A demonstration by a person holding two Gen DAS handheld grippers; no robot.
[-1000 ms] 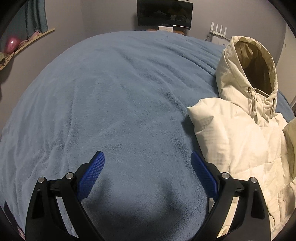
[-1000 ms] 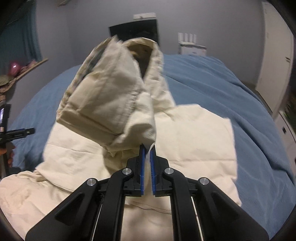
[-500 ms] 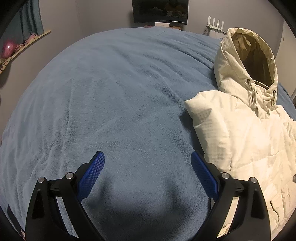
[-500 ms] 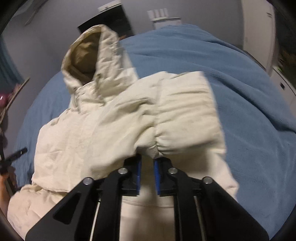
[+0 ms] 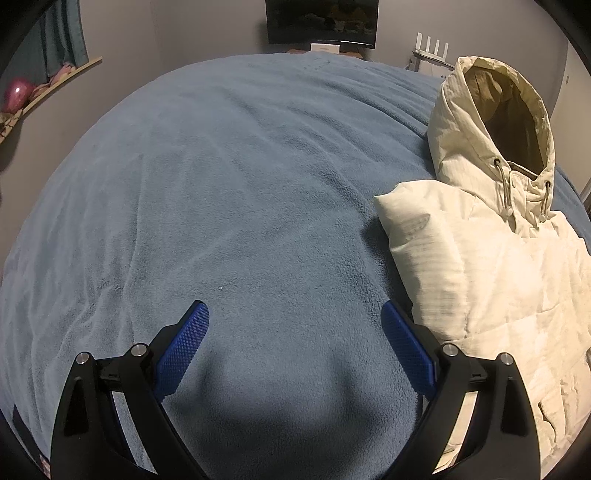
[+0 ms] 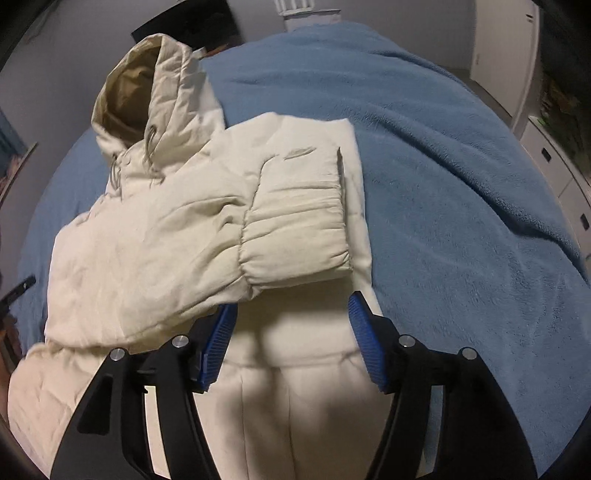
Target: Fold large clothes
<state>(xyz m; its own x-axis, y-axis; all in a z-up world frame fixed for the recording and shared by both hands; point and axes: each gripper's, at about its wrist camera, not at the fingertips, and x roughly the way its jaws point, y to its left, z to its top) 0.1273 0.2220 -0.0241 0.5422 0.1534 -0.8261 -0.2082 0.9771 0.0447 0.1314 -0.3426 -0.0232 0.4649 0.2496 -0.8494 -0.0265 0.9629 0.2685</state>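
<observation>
Lying flat on blue bed (image 6: 461,192): one cream hooded jacket (image 6: 155,236), sleeve (image 6: 295,221) folded across chest, likely narrowing it for next fold. One hood, two drawcords. Right tongs (image 6: 291,332) spread, empty, just above jacket. Left tongs (image 5: 293,332) spread, empty, over bare blanket beside jacket.

Home bedroom: bed (image 5: 229,177) with blue fleece blanket, dark monitor (image 5: 321,20) by far wall, white wardrobe (image 6: 502,55) far right.
</observation>
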